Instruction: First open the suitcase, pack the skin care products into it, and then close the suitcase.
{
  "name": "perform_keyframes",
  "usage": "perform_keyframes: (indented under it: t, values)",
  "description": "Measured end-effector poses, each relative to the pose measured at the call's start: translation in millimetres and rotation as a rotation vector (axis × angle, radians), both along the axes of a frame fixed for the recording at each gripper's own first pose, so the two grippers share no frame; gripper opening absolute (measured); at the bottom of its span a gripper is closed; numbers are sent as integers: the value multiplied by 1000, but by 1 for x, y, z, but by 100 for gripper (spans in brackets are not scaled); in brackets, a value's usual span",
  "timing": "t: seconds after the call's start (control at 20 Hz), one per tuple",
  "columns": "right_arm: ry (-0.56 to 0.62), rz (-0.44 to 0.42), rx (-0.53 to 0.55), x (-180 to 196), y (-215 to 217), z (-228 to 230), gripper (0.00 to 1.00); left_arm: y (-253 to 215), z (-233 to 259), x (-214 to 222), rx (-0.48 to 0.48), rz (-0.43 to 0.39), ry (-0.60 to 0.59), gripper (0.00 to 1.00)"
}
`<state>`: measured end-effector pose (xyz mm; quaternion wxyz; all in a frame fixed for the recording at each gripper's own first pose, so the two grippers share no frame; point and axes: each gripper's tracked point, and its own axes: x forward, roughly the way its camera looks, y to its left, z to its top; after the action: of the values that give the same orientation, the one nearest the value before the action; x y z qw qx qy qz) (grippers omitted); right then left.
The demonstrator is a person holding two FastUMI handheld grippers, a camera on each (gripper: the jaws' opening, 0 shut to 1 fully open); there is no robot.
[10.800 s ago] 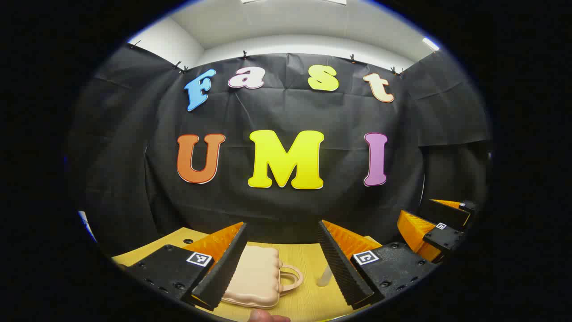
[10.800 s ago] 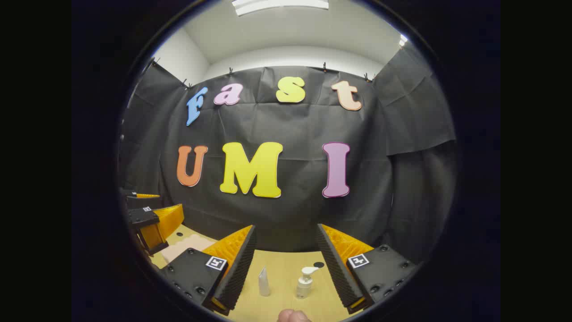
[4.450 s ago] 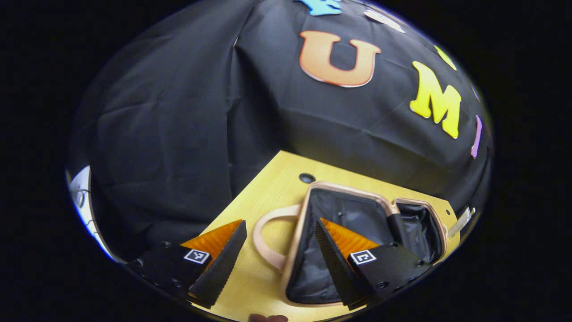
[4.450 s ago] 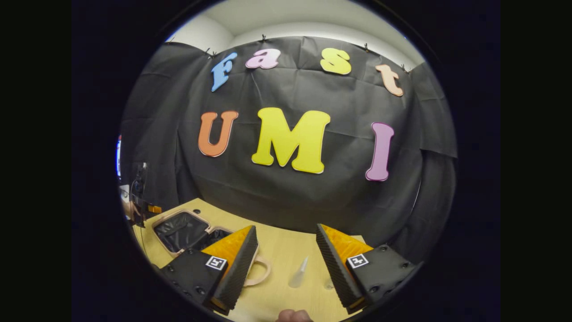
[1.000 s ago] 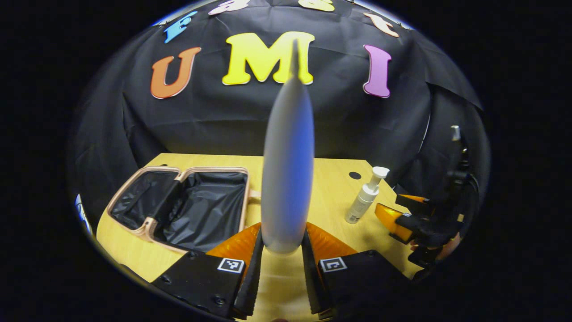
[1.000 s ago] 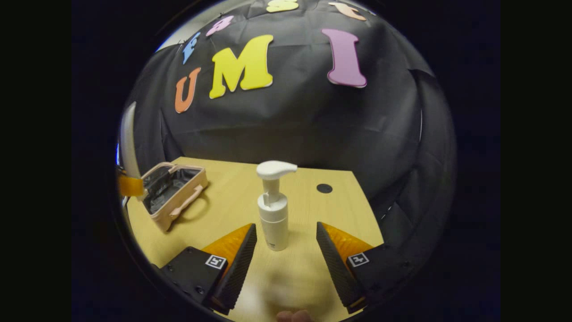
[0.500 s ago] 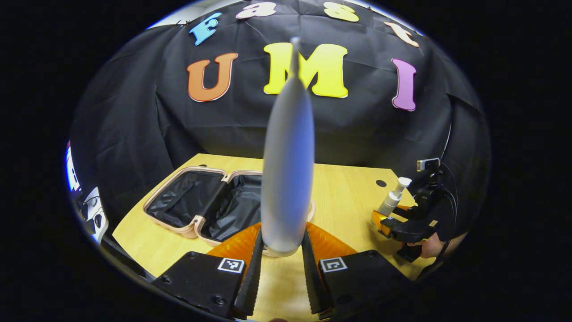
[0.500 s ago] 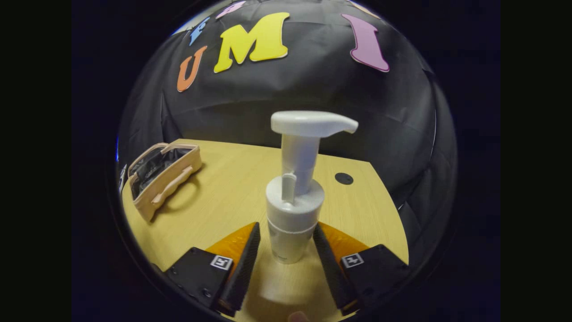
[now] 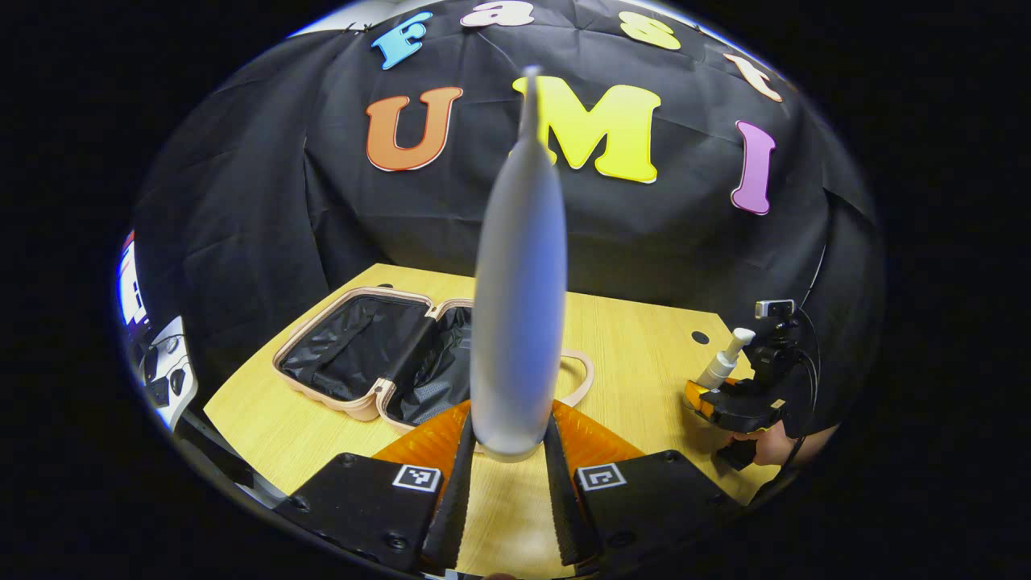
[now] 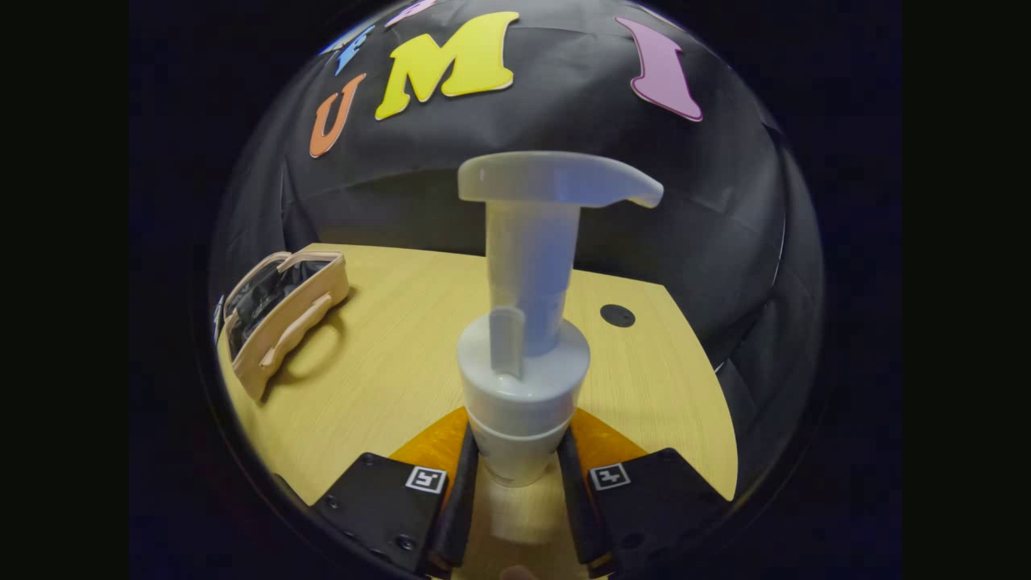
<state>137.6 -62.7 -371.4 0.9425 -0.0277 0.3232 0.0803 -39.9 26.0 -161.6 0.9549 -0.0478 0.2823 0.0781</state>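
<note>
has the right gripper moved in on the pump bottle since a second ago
Yes. The right gripper has advanced toward the pump bottle, away from the table's near edge, and its fingers now press the bottle's base.

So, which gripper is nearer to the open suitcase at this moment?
Left. The left gripper, shut on the tube, is just in front of the open suitcase. The right gripper, shut on the pump bottle, is across the table from it.

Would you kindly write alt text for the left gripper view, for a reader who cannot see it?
The left gripper is shut on an upright, pale tube above a wooden table. Behind it on the left lies the open suitcase; far right, the right gripper closes around a white pump bottle.
</note>
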Motion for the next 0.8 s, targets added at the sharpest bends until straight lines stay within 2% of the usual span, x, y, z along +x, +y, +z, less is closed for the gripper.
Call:
perform_keyframes:
  t: [0.3,0.45,0.6,0.7,0.8]
  values:
    - [-47,-48,37,-29,0,61,47,42,-4,26,-50,-65,-3,47]
    - [-78,-53,53,-53,8,107,47,64,-15,48,-73,-128,-5,47]
    - [-90,-52,88,-84,23,152,45,76,-34,74,-135,-195,1,47]
    - [-76,-64,153,-106,37,181,47,77,-56,90,-201,-254,37,47]
    - [-75,-75,173,-125,46,203,46,80,-82,100,-251,-292,92,47]
